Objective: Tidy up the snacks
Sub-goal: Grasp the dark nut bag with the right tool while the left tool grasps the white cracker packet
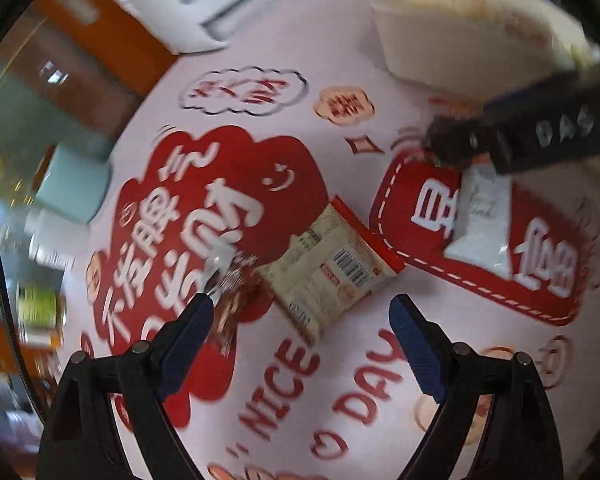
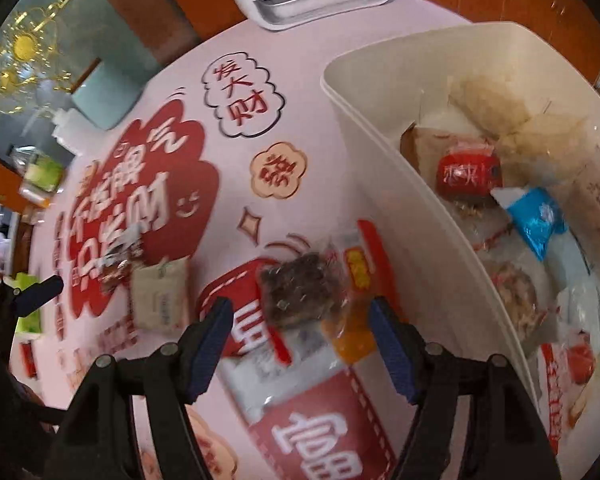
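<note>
One beige packet (image 1: 332, 268) lies flat, long axis diagonal.

left gripper (image 1: 300, 316): points steeply down, jaws spread wide, nothing pressed between the blue pads.
left gripper fingers (image 1: 188, 340): black arms with blue pads, one low on the left of its own view, the other low on the right.
right gripper (image 2: 300, 320): points steeply down, jaws apart, pads not pressing on anything.
right gripper fingers (image 2: 392, 348): blue pads on black arms.
cross views: each gripper shows in the other's camera as a black body, the right one blurred at the far right, the left one at the left edge.
</note>
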The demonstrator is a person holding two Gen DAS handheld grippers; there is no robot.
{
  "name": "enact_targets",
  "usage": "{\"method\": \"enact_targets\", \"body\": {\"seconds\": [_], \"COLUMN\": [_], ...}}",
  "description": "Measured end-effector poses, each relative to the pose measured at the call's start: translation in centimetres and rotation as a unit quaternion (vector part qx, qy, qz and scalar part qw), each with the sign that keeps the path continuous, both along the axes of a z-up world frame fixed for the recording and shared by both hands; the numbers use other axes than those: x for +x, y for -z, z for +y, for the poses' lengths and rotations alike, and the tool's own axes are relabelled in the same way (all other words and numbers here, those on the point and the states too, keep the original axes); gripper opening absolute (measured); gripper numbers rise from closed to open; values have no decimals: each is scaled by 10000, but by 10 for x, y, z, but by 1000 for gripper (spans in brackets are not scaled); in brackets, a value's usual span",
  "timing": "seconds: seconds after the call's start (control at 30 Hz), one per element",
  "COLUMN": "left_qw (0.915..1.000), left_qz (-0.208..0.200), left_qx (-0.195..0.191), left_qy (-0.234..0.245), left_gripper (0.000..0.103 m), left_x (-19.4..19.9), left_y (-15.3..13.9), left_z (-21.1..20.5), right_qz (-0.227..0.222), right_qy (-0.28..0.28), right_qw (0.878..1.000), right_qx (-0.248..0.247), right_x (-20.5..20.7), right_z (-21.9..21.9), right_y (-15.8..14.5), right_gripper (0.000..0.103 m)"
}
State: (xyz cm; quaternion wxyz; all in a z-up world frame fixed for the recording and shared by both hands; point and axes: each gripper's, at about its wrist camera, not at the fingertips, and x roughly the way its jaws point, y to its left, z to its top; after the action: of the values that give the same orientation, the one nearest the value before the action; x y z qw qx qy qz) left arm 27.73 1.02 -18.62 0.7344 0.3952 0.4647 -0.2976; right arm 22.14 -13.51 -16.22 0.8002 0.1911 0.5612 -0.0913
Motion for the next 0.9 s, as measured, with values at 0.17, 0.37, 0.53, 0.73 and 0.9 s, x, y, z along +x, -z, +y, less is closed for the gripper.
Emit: {"method": "enact_targets", "body": {"seconds": [0.17,0.37,0.53,0.73,0.9], "left_qw": [9995,9988,9962,9952,9939], "left_qz": [130,482,835,918,1014], "left_qx": [271,34,-247,-307,-407], "left_qy": [132,57,83,127,154], "left_gripper": [89,88,72,70,59], "left_x": [17,35,39,39,41], "left_y": [28,33,33,34,33], "left_z": [-14,-13,-7,-6,-6], "right_qz": [71,239,266,84,61], "right_qy": [255,99,-406,-1023,-1562], "right_qw": [9995,9996,9987,9946,9870], "right_qx": [161,-82,-142,-166,-377], "right_x": [13,27,27,23,23], "right_z": [-7,1,10,19,35], "right_y": [13,24,23,21,25], "right_gripper": [71,72,74,85,95]}}
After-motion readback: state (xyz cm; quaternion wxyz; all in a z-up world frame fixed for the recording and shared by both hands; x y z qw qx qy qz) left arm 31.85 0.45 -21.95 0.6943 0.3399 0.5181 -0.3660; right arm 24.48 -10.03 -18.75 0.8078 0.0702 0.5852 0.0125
